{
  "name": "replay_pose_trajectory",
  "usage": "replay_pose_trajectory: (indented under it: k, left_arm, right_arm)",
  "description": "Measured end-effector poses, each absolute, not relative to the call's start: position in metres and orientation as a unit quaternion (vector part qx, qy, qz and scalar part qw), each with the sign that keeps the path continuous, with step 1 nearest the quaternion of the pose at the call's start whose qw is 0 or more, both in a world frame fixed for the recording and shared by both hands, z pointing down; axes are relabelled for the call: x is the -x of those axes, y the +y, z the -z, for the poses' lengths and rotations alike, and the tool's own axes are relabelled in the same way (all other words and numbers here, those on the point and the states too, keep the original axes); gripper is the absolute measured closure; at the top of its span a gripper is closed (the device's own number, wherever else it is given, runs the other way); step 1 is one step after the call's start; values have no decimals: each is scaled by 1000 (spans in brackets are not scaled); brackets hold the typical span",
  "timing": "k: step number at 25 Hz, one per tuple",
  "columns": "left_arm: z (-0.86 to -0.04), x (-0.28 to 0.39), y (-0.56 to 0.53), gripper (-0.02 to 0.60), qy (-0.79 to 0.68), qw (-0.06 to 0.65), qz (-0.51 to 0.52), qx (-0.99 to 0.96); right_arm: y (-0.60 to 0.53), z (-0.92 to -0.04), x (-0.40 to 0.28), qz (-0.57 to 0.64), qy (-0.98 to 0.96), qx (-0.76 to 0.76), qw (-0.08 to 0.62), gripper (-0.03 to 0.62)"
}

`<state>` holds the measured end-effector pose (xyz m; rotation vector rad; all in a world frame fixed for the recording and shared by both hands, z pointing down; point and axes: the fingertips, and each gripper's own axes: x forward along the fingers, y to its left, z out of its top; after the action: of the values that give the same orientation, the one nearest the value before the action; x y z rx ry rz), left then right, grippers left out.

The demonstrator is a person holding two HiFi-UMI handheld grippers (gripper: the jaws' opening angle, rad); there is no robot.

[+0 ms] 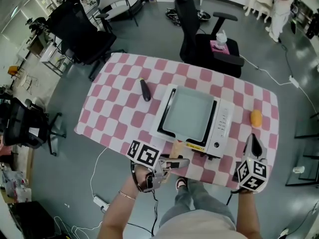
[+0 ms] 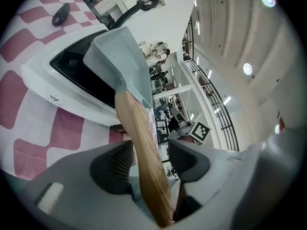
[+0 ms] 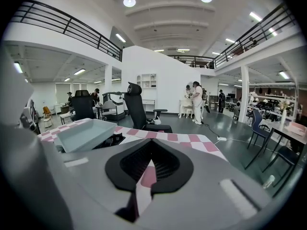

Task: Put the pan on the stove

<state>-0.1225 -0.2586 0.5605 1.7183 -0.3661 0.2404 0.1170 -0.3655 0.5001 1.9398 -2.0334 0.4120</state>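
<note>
- Your left gripper (image 1: 182,162) stands wide open, the wooden handle (image 2: 136,128) loose between its pads.
- The pan (image 1: 187,114) sits on the stove (image 1: 222,128), mid-table.
- Withdraw nearward without nudging the handle.
- Your right gripper (image 1: 254,142) is closed, empty, near right.

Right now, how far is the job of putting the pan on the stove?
Done: the pale grey square pan sits on the white stove. In hand: nothing; the left tongs stand open around its wooden handle, the right tongs are shut and empty. Left: only drawing the left tongs away.
</note>
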Motion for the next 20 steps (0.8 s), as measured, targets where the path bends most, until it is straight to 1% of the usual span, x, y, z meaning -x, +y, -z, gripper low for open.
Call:
replay_pose_trajectory:
  k: [8,15,18,19,20]
  left_arm:
    - [-556,148,-261,342,-213,623,-64,-750]
    - [-552,202,-258,342,-309,607,-2,-732]
    - [-535,231,-258,343,-366,573,33,-733]
    - [-527,242,-260,350,-395,551,48,-733]
    - [-516,254,-262,373,-428,525,63,-733]
  right_arm:
    - [-359,-496,-110,-139,-720,-665,143,585]
    - [-353,-484,-92,-128,-741,-646,133,585]
    - [-349,-479,-87,-125,-746,-641,129,585]
    - [-348,-477,-85,-123,-748,-639,128,585]
    - [-348,-474,-83,-121,-751,-637,126,585]
